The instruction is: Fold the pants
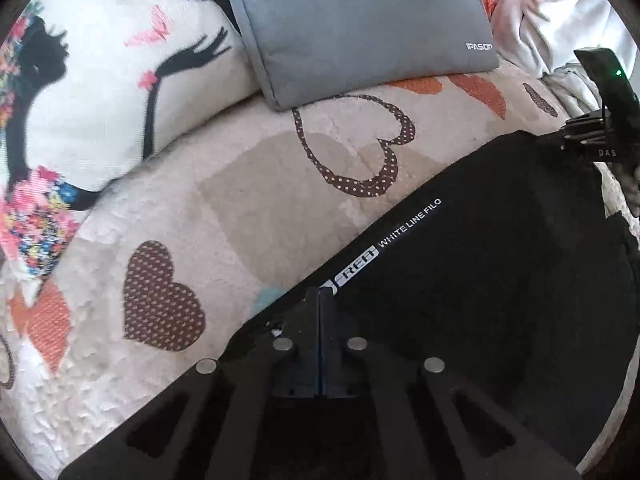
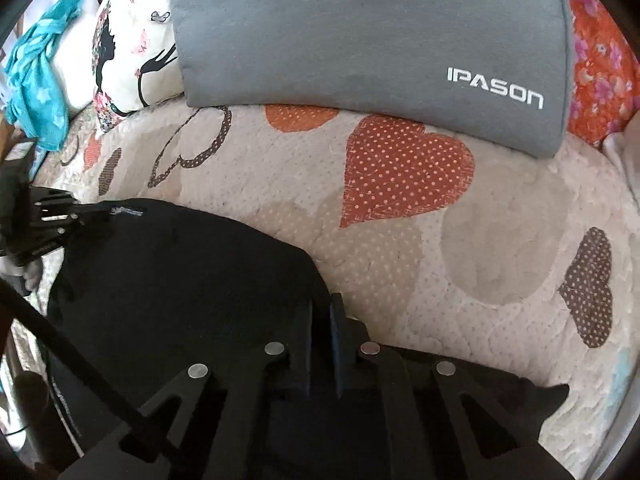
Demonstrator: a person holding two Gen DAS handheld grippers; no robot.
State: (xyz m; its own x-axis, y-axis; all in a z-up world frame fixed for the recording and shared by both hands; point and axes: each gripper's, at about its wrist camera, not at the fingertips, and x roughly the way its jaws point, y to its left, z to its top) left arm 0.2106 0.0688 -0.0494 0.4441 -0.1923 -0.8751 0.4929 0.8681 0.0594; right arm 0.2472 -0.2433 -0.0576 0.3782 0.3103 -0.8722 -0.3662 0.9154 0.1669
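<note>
The black pants (image 1: 500,264) lay on a bed covered by a cream quilt (image 1: 240,208) printed with brown and orange hearts. In the left wrist view the garment formed a broad dark slab toward the near edge of the bed, its long edge running diagonally, with white lettering reading "WHITE LINE FILO" along that edge.

The left tool (image 1: 320,300) had its two fingers pressed together on the lettered edge of the pants, the cloth pinched between them. The right tool (image 2: 322,312) was likewise closed on a corner of the pants, black fabric bunched in the narrow slot between its fingers. Each tool showed at the side of the other's view: the right one at the far corner of the garment in the left wrist view, the left one at the lettered end in the right wrist view.

Toward the far edge of the bed a grey cushion (image 2: 360,40) marked "IPASON" rested on the quilt, well apart from the pants. Beside it stood a white pillow (image 1: 100,80) printed with a black silhouette and pink butterflies. A turquoise cloth (image 2: 40,72) lay past that pillow, and orange floral fabric (image 2: 596,68) showed on the cushion's other side.
</note>
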